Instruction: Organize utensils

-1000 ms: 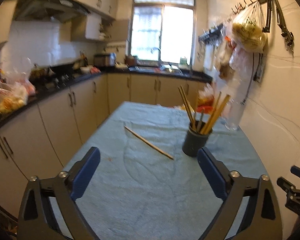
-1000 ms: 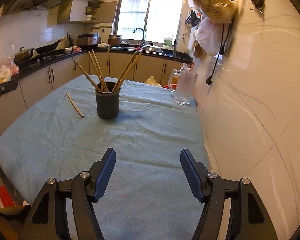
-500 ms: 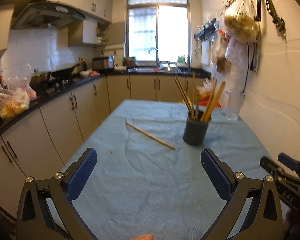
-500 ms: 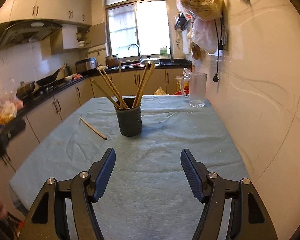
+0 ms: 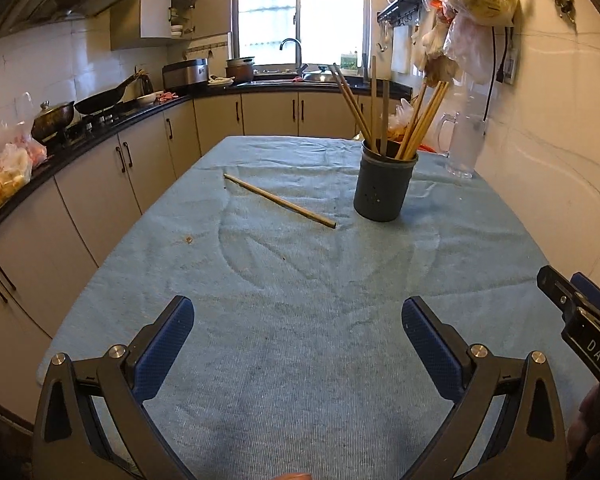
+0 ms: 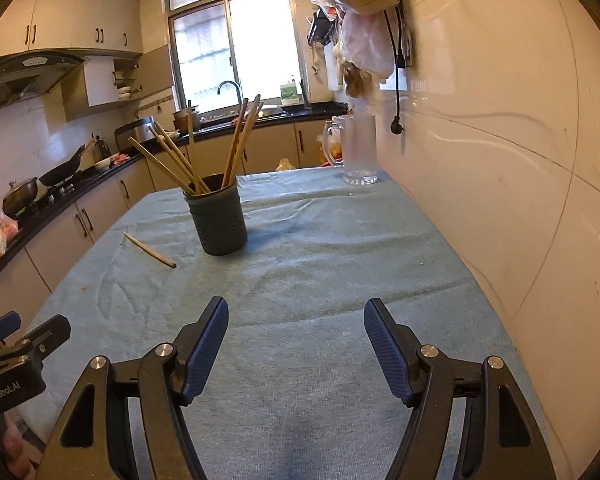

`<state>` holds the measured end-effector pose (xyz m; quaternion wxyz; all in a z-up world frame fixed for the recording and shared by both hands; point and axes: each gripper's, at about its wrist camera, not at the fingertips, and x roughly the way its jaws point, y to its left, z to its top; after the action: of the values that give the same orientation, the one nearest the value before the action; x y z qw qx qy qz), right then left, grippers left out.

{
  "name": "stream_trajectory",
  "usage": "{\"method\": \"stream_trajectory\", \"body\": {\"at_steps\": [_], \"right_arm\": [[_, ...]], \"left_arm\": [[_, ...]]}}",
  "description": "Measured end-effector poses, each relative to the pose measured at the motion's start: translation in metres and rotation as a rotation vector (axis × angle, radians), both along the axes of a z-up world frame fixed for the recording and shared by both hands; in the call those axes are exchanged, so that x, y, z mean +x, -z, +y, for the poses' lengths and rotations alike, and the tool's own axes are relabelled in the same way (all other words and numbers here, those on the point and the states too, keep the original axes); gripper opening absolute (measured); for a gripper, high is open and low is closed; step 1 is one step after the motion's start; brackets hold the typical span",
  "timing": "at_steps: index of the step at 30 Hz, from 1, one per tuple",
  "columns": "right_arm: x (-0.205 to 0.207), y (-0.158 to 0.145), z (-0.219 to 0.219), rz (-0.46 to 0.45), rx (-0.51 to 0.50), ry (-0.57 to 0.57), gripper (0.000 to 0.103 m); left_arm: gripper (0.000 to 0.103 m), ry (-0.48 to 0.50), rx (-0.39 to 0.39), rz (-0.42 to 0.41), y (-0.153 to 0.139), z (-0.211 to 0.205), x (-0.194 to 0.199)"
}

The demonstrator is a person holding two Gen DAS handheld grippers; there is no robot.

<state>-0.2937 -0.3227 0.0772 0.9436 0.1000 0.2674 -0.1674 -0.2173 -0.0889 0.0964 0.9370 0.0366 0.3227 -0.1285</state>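
Both wrist views have closed in on the table since 1.0 s ago. Left gripper [image 5: 298, 344] and right gripper [image 6: 296, 346] hover low over the blue cloth [image 5: 300, 360], jaws wide, holding nothing. 1 loose chopstick [image 5: 280, 200] lies flat just left of the dark holder [image 5: 384, 186], which carries about 7 upright sticks; the exact count is unclear. Step in hand: approach. Next move likely calls for a narrow pinch along the stick. Glass mug [image 6: 358, 150] stands by the wall; counters [image 5: 112, 116] line the room.

One wooden chopstick [image 5: 280, 200] is laid flat at nine o'clock of the dark holder [image 5: 383, 185], where others [image 5: 420, 120] are stood.
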Motion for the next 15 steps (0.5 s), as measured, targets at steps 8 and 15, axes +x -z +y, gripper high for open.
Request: {"method": "stream_trajectory", "body": {"at_steps": [8,15], "right_arm": [[0.003,-0.002,0.003,-0.033,-0.058,-0.003,0.075],[0.004,-0.004,0.003,-0.046,-0.076,-0.007,0.078]], "left_arm": [[0.103,0.000,-0.013,-0.048,-0.004,0.000,0.004],[0.103,0.002,0.028,-0.120,-0.011,-0.007,-0.001]]}}
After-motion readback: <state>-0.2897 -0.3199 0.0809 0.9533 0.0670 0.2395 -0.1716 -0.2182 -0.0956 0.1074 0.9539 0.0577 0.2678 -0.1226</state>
